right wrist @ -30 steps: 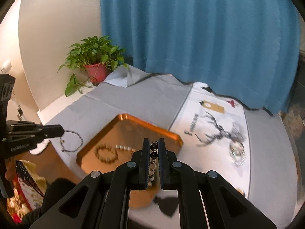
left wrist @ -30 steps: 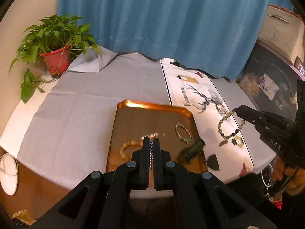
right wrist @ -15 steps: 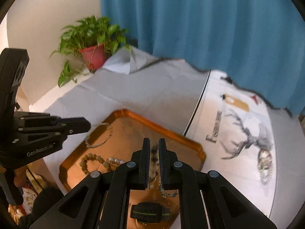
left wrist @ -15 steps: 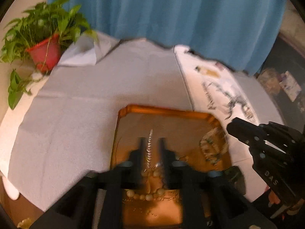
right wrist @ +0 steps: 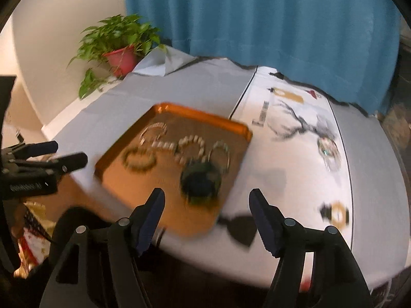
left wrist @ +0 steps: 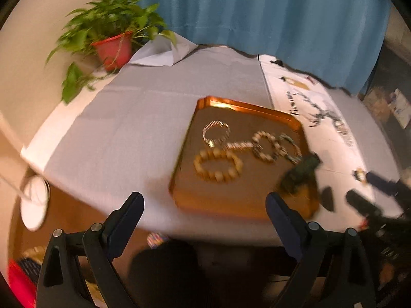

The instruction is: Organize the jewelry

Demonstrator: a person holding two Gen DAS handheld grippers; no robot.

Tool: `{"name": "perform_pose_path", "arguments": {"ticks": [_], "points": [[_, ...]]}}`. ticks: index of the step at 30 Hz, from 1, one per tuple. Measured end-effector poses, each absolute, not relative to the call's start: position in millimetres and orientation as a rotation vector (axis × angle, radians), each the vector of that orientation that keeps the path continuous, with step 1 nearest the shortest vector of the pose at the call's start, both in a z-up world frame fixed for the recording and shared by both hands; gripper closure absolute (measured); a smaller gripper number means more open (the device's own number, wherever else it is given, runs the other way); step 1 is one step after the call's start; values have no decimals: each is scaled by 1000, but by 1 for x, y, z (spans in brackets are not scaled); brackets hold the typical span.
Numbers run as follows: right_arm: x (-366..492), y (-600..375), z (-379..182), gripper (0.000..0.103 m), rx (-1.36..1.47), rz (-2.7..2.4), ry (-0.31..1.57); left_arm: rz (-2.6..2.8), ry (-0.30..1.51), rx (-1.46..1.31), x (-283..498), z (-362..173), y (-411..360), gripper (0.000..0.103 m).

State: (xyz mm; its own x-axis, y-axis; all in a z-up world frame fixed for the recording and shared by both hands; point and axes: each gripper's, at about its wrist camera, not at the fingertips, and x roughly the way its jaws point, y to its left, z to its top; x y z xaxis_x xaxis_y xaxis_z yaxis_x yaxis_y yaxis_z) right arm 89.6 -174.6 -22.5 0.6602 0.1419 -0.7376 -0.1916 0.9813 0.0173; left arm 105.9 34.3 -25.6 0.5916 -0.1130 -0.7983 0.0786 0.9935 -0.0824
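An orange tray [left wrist: 246, 200] [right wrist: 169, 205] lies on the grey tablecloth and holds several bracelets: a silver chain one [left wrist: 215, 131] [right wrist: 153, 132], a pale bead one [left wrist: 217, 165] [right wrist: 139, 160], a black-and-white bead one [left wrist: 265, 145] [right wrist: 191, 148] and a green one [right wrist: 218, 155]. A dark green object [left wrist: 301, 170] [right wrist: 201, 181] lies at the tray's near right. My left gripper [left wrist: 204, 210] is open and empty, short of the tray's near edge. My right gripper [right wrist: 206, 211] is open and empty over the tray's near right corner. Both views are blurred.
A bracelet [right wrist: 327, 148] lies on the white deer-print runner [right wrist: 290, 118], and a gold ring-shaped piece [right wrist: 336, 211] lies nearer. A potted plant [left wrist: 113, 43] stands at the back left. A blue curtain [right wrist: 257, 20] hangs behind. The table's front edge is just below both grippers.
Both grippers have opened and let go of their bracelets, which now lie in the tray. Both have drawn back toward the table's near edge.
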Motion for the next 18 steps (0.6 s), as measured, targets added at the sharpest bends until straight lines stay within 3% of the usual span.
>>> {"name": "perform_pose_path", "arguments": {"ticks": [6,18], "points": [[20,-168,-10,33,-97,221,782,-156,887,3,32,-2,19,9],[-52,-177,26,30,-73,200,665,-191,767,55,-36,40,0,8]]}}
